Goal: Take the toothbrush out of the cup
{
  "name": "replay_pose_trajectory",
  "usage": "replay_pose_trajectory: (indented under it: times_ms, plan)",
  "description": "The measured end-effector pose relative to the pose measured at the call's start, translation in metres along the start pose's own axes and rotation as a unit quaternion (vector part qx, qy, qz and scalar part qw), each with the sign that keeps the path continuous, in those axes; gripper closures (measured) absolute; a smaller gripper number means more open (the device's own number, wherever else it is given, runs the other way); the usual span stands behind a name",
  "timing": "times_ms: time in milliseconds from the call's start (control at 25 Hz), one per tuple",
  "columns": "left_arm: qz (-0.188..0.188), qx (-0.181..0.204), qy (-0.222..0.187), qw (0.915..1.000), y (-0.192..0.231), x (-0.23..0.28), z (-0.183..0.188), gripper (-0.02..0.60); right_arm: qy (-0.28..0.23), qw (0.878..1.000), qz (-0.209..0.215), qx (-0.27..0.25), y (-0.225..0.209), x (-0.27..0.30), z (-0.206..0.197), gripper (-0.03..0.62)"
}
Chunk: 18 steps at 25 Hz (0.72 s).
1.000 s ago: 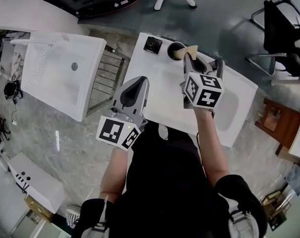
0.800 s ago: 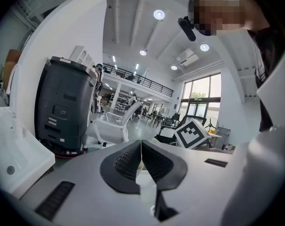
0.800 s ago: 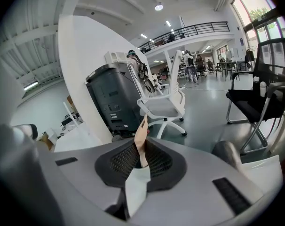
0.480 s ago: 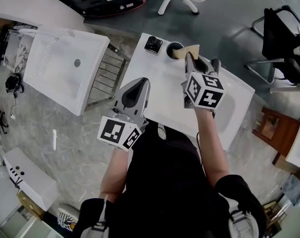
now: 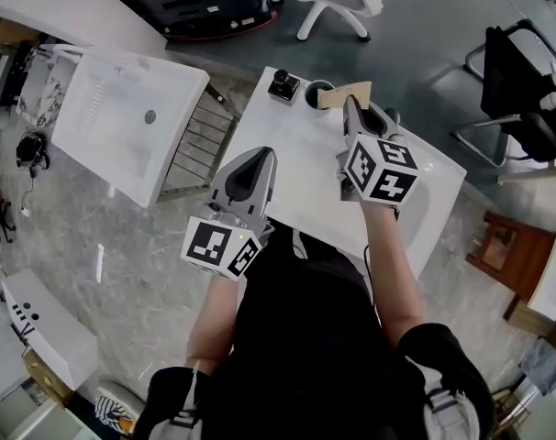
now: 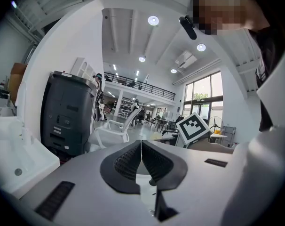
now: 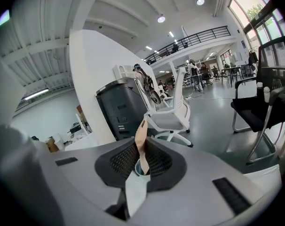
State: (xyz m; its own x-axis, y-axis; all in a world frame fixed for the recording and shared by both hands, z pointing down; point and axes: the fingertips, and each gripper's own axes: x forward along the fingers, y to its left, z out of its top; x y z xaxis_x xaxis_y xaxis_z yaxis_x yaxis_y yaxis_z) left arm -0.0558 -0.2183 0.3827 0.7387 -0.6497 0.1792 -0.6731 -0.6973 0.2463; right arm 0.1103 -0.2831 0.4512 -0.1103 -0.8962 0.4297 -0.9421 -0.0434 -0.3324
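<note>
Judging by its pale, wood-coloured body, the toothbrush (image 7: 139,133) should be light, stiff and rather smooth, so it may turn or slip between the pads if the squeeze is weak. A firm hold on the flat of the handle seems the best place; which end carries the bristles I cannot tell. The right hand-held gripper (image 7: 141,153) is clamped on it in this way, and the thin piece stands up between the two ribbed pads. Directly under the pads shows the rim of the cup (image 7: 139,167), and I cannot tell if the lower end of the toothbrush is already free of it. In the head view the cup stands at the far edge of the white bench (image 5: 296,168), near its far left corner, just beside a small black thing (image 5: 283,84). The left hand-held gripper (image 6: 141,150) hangs over the near left edge of the bench, its jaws together with nothing between them. The cup looks light too, so a straight pull upward should keep it from tipping.
</note>
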Motion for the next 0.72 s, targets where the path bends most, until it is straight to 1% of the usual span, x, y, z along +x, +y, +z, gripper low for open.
replay_pose_trajectory:
  times_ms: [320,440,600,720]
  plan:
    - [0.011,0.019,-0.029,0.9993,-0.012,-0.016,0.015,0.561,-0.033,0.999,0.021,-0.002,0.009,-0.026,0.018,0.543]
    - [0.012,0.024,-0.039,0.9989,-0.013,-0.025,0.022,0.561,-0.044,0.999,0.022,-0.003,0.014,-0.037,0.023,0.543]
    - [0.003,0.028,-0.048,0.9984,-0.007,-0.035,0.031,0.561,-0.060,0.998,0.021,-0.007,0.027,-0.050,0.030,0.542]
    - [-0.012,0.028,-0.051,0.9982,-0.002,-0.042,0.035,0.561,-0.071,0.997,0.017,-0.010,0.038,-0.061,0.032,0.542]
